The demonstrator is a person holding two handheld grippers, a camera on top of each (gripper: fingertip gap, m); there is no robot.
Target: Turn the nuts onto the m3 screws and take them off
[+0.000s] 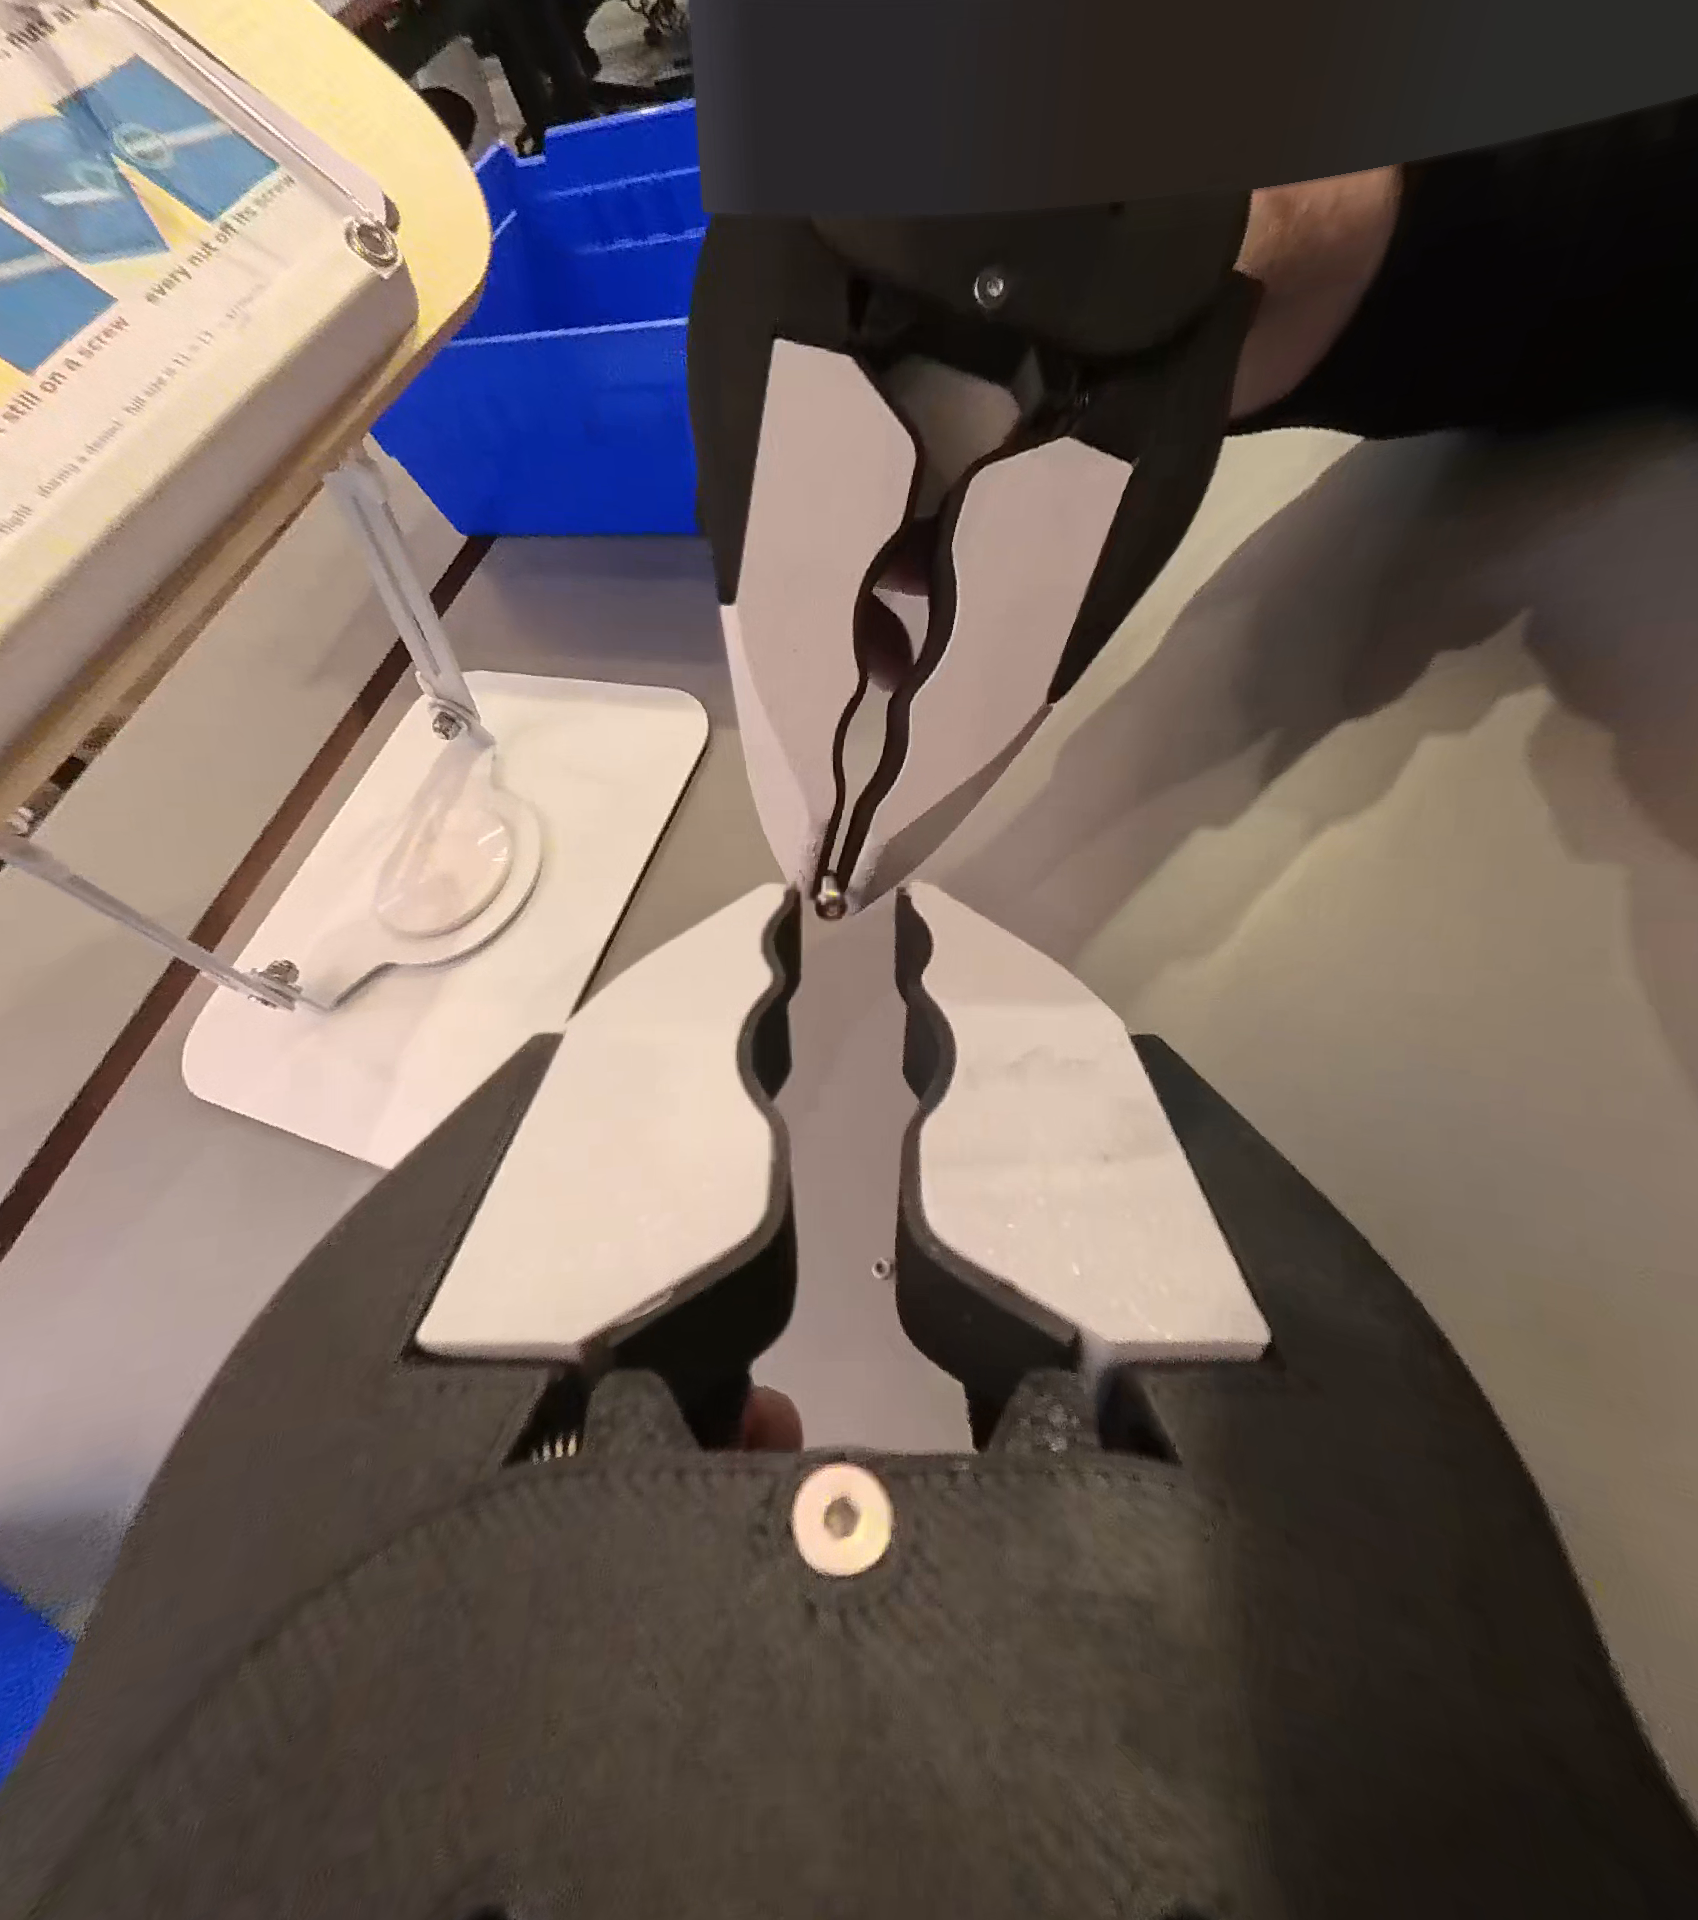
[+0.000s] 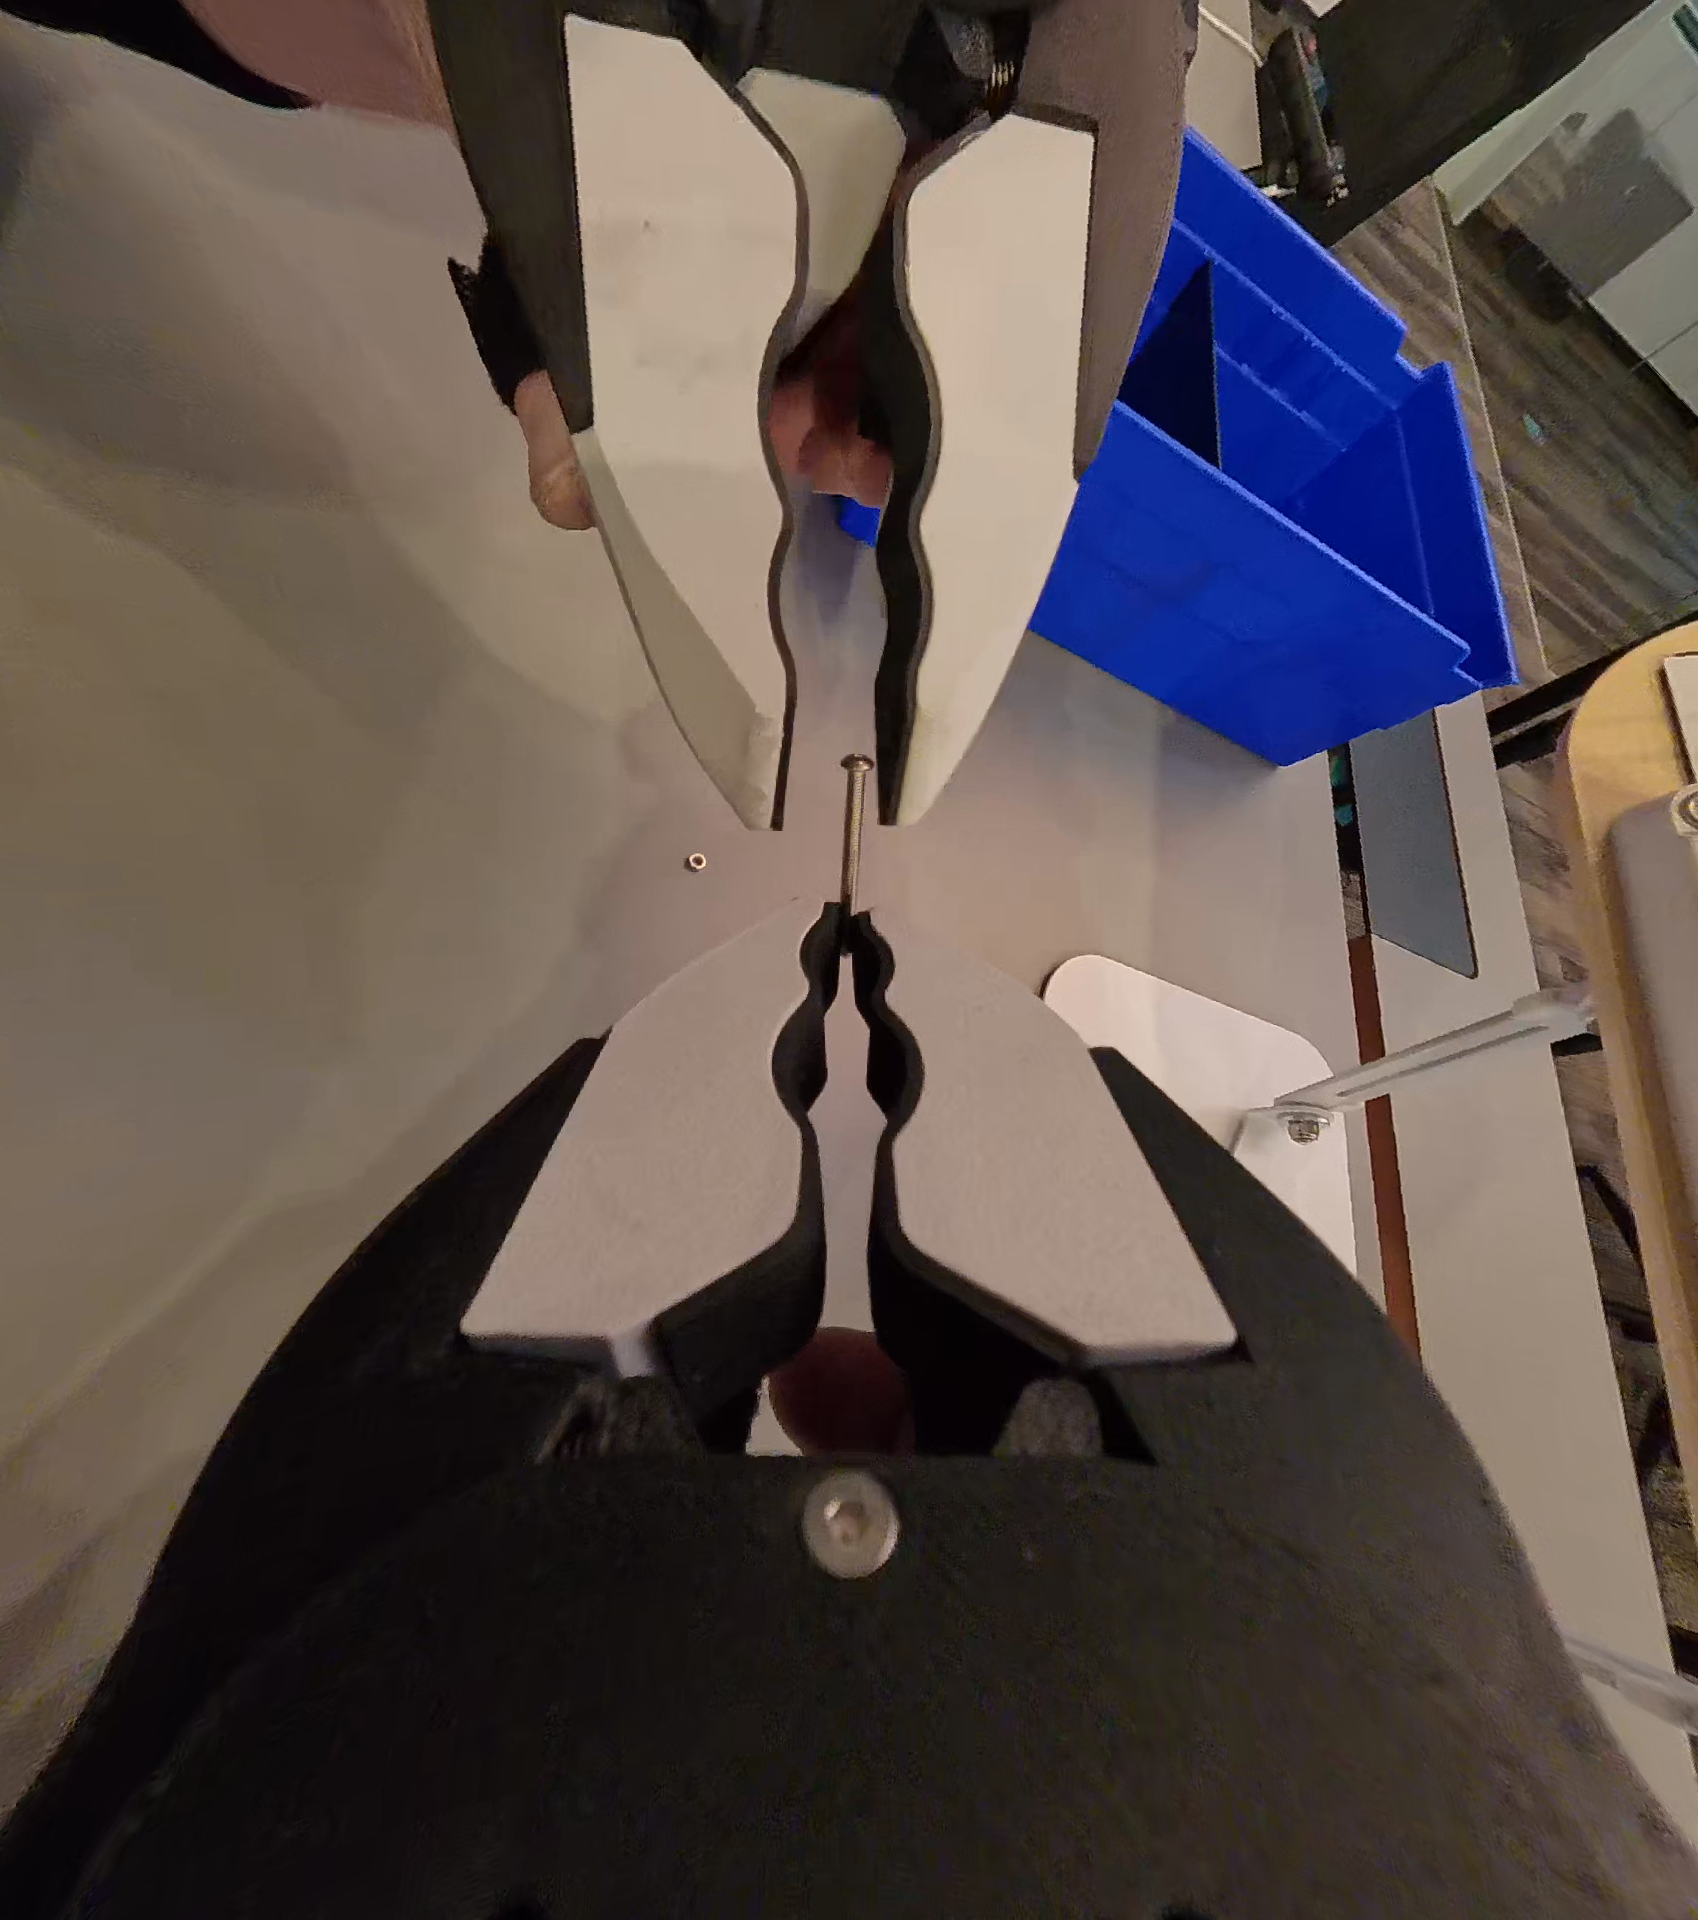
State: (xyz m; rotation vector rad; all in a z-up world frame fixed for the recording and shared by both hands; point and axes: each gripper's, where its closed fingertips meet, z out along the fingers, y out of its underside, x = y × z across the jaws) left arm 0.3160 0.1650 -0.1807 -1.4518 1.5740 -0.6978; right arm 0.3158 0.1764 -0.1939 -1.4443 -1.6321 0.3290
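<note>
My right gripper [image 2: 845, 916] is shut on the tip end of a thin m3 screw [image 2: 853, 831], which sticks straight out ahead of its fingertips. My left gripper [image 1: 850, 899] faces it tip to tip, open and empty. In the right wrist view the screw's head lies inside the gap of the left gripper [image 2: 832, 821], close to one finger [image 2: 970, 582]. In the left wrist view I see the right gripper [image 1: 829, 888] coming from above, with the screw head [image 1: 830, 898] end-on. A small loose nut [image 2: 696, 861] lies on the grey table; it also shows in the left wrist view [image 1: 881, 1268].
Blue bins [image 2: 1240, 582] stand at the back of the table, and also show in the left wrist view [image 1: 575, 343]. An instruction sheet [image 1: 97, 343] on a clear stand with a white base plate [image 1: 512, 831] stands to one side. A person's hand [image 2: 554, 468] holds the left gripper.
</note>
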